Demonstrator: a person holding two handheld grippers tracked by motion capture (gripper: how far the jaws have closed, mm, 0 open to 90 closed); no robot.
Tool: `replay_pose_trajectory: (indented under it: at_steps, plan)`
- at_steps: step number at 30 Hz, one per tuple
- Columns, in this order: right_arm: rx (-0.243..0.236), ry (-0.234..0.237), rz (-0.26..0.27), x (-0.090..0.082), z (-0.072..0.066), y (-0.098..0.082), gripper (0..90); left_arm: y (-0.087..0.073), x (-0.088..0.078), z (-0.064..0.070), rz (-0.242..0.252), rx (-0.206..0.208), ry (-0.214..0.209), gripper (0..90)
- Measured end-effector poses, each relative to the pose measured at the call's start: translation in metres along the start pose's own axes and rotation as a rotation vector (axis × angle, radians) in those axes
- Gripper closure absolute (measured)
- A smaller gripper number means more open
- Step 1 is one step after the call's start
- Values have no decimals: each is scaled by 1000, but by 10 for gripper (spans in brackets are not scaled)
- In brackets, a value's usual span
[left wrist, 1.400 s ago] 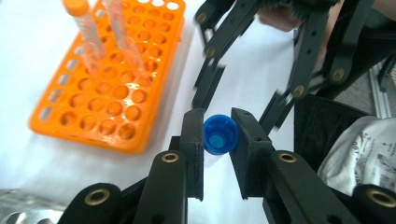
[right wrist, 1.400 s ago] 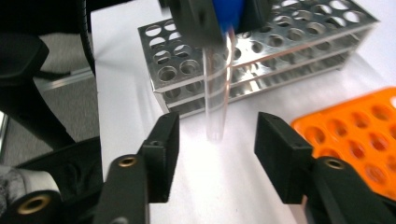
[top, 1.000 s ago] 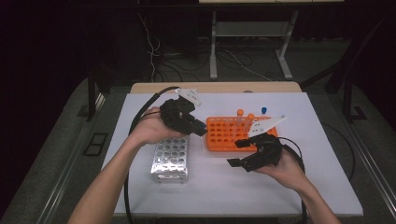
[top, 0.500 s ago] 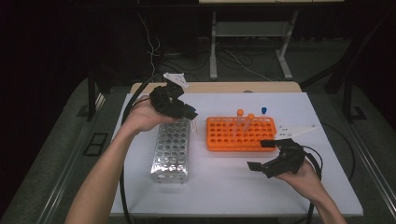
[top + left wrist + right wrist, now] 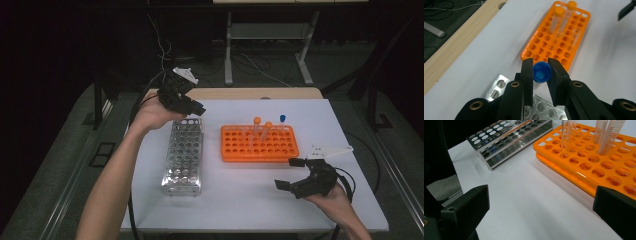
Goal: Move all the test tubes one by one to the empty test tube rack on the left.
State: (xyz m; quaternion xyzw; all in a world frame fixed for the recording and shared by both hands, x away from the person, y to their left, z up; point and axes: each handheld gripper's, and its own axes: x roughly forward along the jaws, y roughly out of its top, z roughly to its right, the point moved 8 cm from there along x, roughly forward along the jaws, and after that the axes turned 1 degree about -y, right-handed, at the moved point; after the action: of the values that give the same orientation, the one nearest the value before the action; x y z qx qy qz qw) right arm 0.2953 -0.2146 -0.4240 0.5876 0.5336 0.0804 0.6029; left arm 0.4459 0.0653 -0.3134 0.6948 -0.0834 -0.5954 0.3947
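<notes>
While the high view puts the left hand-held gripper (image 5: 192,107) upper left over the steel rack (image 5: 183,155), its own view shows jaws clamping a light, slick, brittle blue-capped tube (image 5: 542,72) just below the cap, and the right hand-held gripper (image 5: 541,207) gapes empty.

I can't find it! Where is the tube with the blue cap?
The blue-capped tube is clamped in the left tool, held above the far end of the metal rack at the table's left, as the left gripper view shows.
</notes>
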Motion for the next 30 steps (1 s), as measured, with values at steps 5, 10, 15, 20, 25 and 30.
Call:
replay_pose_trajectory:
  at_steps: [5, 10, 15, 20, 25, 30]
  plan:
    - [5, -7, 6, -1, 5, -1, 2, -2, 7, -16, -6, -31, 35, 744]
    - [3, -8, 9, -1, 7, 0, 2, -4, 13, -31, -2, -54, 59, 744]
    - [-1, -9, 8, -1, 7, -1, 3, -8, 20, -45, -2, -79, 75, 744]
    - [2, -12, 9, -2, 9, -1, 3, -13, 27, -55, -9, -97, 84, 744]
    - [5, -18, 12, -4, 10, -1, 2, -16, 34, -58, -15, -106, 76, 744]
    - [6, -19, 18, -5, 11, -1, 2, -21, 44, -58, -31, -110, 66, 744]
